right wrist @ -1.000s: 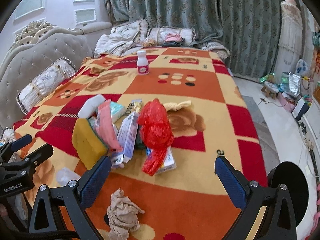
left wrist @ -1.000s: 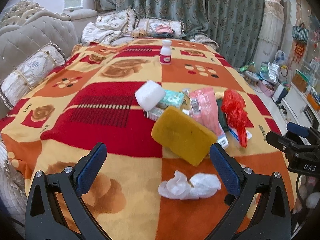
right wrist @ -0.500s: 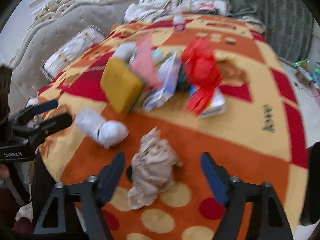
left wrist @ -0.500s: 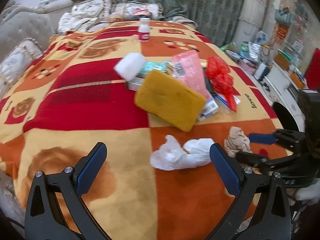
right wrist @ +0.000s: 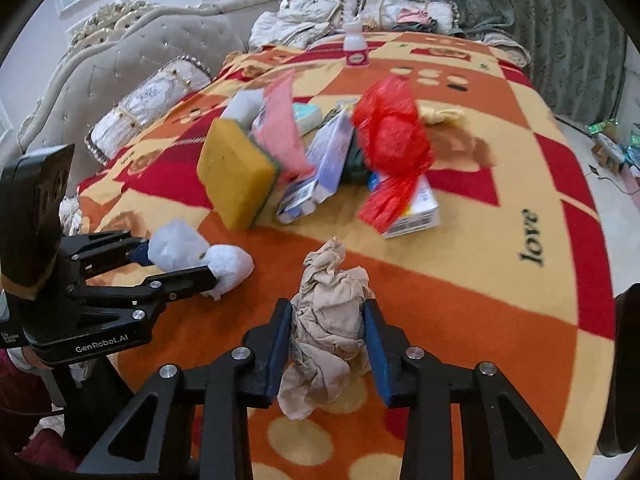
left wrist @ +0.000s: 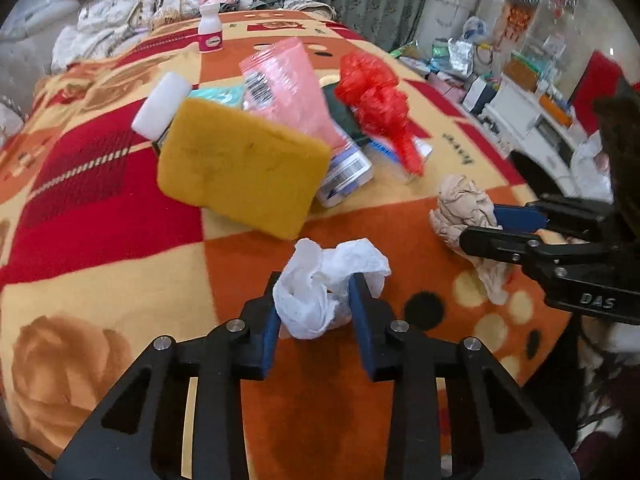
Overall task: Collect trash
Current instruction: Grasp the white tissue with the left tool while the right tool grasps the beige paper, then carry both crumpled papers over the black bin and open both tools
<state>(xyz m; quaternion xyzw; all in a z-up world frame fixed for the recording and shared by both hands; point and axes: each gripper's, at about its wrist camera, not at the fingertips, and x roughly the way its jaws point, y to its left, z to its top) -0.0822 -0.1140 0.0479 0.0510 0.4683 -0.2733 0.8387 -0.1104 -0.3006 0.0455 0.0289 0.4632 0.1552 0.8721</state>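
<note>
Currently both of my grippers are down at the near edge of the bed (right wrist: 500, 288), on the orange patch of its blanket. Left gripper (left wrist: 316, 300): jaws closing, blue pads pressed against both sides of the crumpled white tissue (left wrist: 328, 284), which lies on the blanket between them. Right gripper (right wrist: 326, 342): jaws closing likewise, pads squeezing the crumpled beige paper wad (right wrist: 328, 324), also resting on the blanket. The two wads lie near each other, the white one toward the headboard side. Farther in, toward the middle of the bed, sits a loose heap: yellow sponge (left wrist: 240, 168) tilted on edge, pink packet (left wrist: 288, 84) leaning against it, red plastic bag (right wrist: 390, 140) over a small carton (right wrist: 416, 212). A white bottle (right wrist: 356, 50) stands upright near the far edge, by the pillows.
</note>
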